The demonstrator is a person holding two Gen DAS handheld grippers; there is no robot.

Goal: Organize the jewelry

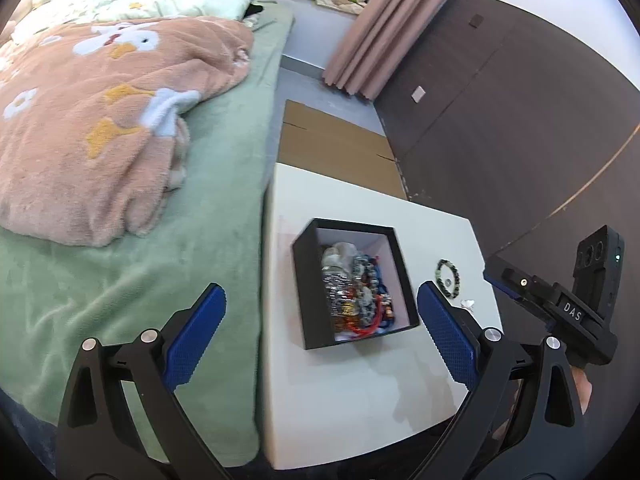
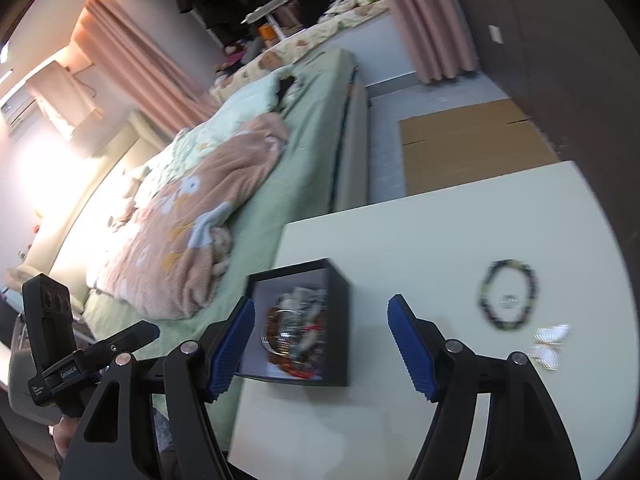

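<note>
Both my left gripper (image 1: 320,332) and right gripper (image 2: 322,346) gape wide, holding nothing. The beaded bracelet (image 2: 509,297) lies on the white table (image 2: 420,240), right of the black jewelry box (image 2: 339,320). It looks light, limp and slippery, so I'd pinch across one side of its loop.

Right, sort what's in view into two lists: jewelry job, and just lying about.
Job:
black box full of jewelry
beaded bracelet on the white table
butterfly piece beside it
small clear item inside the bracelet loop

Lying about:
pink blanket
cardboard
curtain
</note>
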